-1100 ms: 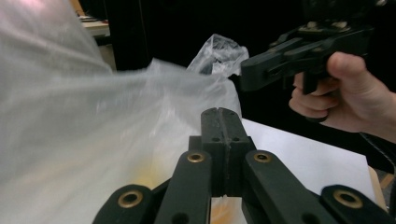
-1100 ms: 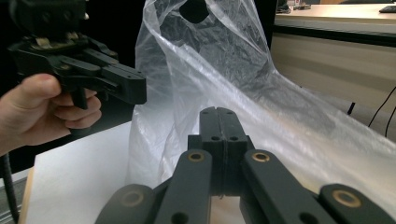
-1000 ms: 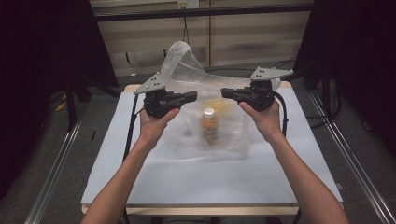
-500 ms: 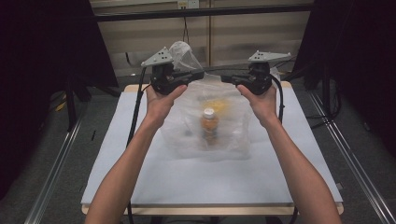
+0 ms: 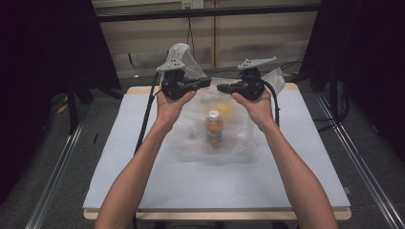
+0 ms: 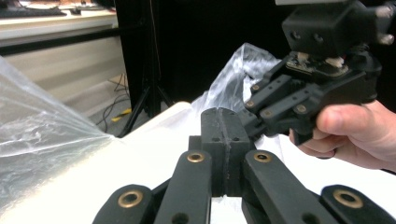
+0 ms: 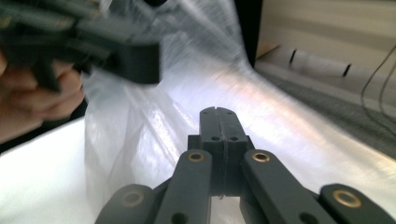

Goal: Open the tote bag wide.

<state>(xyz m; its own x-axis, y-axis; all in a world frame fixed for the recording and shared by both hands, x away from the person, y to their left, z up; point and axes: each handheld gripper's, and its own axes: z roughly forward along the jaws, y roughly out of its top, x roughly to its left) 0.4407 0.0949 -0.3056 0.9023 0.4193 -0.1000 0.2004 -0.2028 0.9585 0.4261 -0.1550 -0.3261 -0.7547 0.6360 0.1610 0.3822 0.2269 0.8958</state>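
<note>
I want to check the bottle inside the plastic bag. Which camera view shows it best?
The high view: the bottle stands upright inside the clear plastic bag, its white cap and orange body visible between the two hands. The left gripper view and the right gripper view give bag film, not the bottle.

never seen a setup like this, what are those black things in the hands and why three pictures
A person holds a hand-held tool in each hand: the left gripper and the right gripper, each with two black jaws. One picture comes from a camera above the table, looking down past the forearms. The other two come from cameras riding on each tool, looking along its jaws. On the table lies a clear plastic bag with a bottle inside. Both pairs of jaws are closed and seem to pinch the bag's top edges, lifting them, though the film between the jaws is hard to make out.
</note>
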